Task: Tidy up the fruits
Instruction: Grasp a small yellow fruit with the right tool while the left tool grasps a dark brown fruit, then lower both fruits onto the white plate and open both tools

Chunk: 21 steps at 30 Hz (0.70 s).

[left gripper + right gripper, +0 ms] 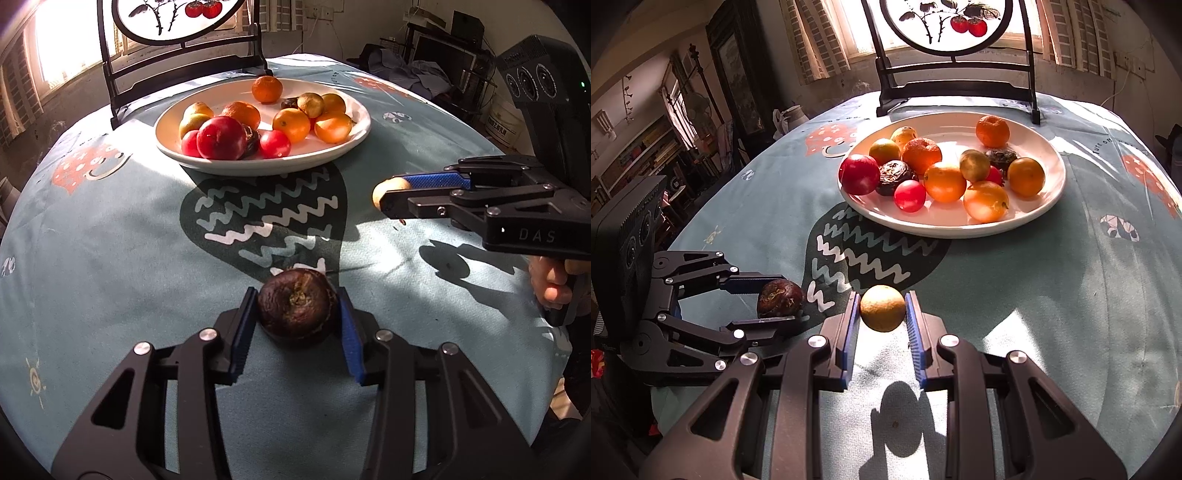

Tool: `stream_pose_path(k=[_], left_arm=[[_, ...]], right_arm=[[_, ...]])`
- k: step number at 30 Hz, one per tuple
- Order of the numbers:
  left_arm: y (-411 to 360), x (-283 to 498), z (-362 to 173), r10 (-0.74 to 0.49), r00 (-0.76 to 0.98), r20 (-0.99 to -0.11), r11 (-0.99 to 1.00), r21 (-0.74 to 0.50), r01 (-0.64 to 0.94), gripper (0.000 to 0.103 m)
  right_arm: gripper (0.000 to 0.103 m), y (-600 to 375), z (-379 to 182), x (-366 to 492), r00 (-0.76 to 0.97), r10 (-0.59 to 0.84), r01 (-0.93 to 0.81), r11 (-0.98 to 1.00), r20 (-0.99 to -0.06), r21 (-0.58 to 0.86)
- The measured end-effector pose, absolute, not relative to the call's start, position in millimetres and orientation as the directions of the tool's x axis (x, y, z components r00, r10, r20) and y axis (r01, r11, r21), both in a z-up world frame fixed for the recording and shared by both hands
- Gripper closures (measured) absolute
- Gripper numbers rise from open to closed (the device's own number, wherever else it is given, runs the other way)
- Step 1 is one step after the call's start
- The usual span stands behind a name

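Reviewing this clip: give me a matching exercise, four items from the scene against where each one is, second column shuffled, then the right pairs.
Items:
1. dark wrinkled fruit
2. yellow round fruit
3. large red fruit
4. framed round picture

Places:
A. on the white plate
B. between the right gripper pads
C. standing behind the plate
D. between the left gripper pads

Pairs: 1-D, 2-B, 3-A, 4-C
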<state>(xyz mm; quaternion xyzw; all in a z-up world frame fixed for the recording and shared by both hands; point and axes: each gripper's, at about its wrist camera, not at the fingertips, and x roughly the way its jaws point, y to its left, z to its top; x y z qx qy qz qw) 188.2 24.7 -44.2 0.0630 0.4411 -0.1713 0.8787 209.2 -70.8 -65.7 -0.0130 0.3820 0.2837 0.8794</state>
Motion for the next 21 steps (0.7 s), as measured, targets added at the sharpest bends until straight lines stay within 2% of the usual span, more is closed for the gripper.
stream_pose_path(k=[4, 8, 14, 21], left_arm=[[25, 187, -33, -0.270, 0.574, -0.773, 0.933, -0.062, 0.355, 0.060], [27, 200, -3, -0.309, 0.614, -0.726, 0.931, -0.099, 0.351, 0.060], [23, 276, 31, -0.230, 0.692, -0.685, 0.964, -0.062, 0.258, 0.060], [16, 363, 19, -0.125, 0.680, -0.723, 0.986, -0.017, 0.163, 0.060]], right_arm=[[0.077, -73, -64, 209, 0.529, 0.525, -0.518, 0.822, -0.667, 0.235], [0.077, -78, -45, 213, 0.565, 0.555, -0.522, 0.814, -0.611, 0.256], [0.077, -93, -12, 262, 0.699, 0.492, -0.429, 0.869, -0.520, 0.246], [0.077, -104, -22, 338, 0.718, 0.423, -0.336, 0.906, -0.552, 0.257]])
